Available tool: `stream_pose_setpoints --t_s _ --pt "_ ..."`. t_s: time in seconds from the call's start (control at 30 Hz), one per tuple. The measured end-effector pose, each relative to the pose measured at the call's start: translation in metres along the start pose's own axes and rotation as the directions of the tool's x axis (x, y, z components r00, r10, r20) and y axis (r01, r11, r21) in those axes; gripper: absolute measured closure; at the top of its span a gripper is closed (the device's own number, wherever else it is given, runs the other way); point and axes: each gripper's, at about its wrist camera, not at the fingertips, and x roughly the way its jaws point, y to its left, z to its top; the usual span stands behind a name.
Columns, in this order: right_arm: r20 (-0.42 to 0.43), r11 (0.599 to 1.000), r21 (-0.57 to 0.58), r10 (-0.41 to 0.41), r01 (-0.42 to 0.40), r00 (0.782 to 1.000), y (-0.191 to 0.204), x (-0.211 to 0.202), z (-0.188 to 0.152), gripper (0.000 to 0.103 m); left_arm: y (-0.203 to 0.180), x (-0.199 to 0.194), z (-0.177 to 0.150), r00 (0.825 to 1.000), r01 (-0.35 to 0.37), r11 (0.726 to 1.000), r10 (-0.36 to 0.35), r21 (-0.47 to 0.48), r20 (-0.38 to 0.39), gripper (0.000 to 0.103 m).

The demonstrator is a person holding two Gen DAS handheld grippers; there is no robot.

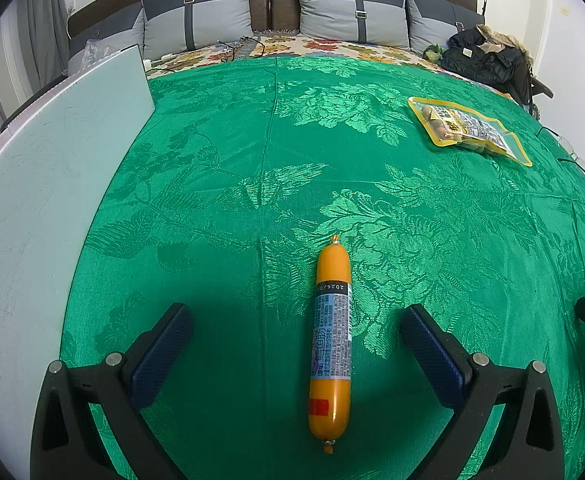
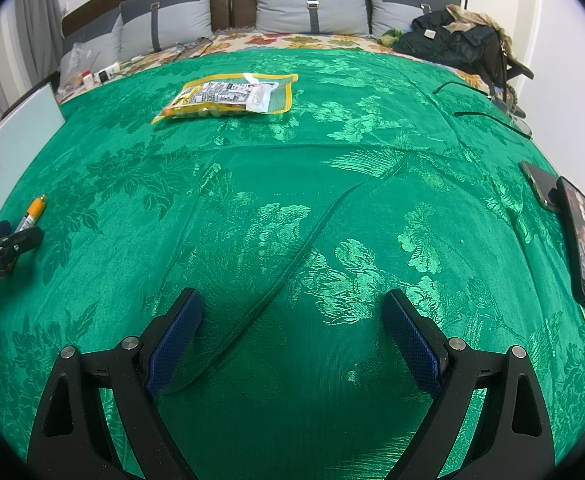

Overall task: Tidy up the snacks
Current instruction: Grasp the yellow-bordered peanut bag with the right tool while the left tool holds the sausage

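On the bed's green cloth (image 1: 252,140), the sausage (image 1: 329,344) lies lengthwise between the fingers of the left claw (image 1: 296,344), a little nearer the right one and touching neither; the claw is spread wide and empty. The pouch (image 1: 468,130) sits well apart at 2 o'clock. The right claw (image 2: 292,336) is also wide and empty over bare cloth, with the pouch at 11 o'clock and two phones (image 2: 584,240) at 3 o'clock. The sausage looks light, firm but slightly yielding, with slick casing likely to roll; the labelled middle seems the best grip. The pouch looks light, floppy and crinkly; pinch an edge.
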Motion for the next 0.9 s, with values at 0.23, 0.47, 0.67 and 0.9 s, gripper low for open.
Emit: stream_pose_setpoints --t_s 0.23,0.47,0.67,0.9 --pt "-0.02 0.998 -0.045 0.035 -0.035 0.999 0.001 0.002 0.007 0.01 0.0 0.0 0.0 1.0 0.0 1.0 0.0 0.0 0.0 0.0" --pt "-0.025 0.873 -0.439 0.224 -0.212 0.974 0.022 0.016 0.117 0.011 0.0 0.0 0.0 1.0 0.0 1.0 0.0 0.0 0.0 0.0" --pt "-0.21 0.612 -0.755 0.113 -0.234 0.971 0.069 0.075 0.161 0.011 0.0 0.0 0.0 1.0 0.0 1.0 0.0 0.0 0.0 0.0" --pt "-0.184 0.489 -0.85 0.077 -0.198 0.98 0.095 0.112 0.187 0.011 0.0 0.0 0.0 1.0 0.0 1.0 0.0 -0.001 0.0 0.0"
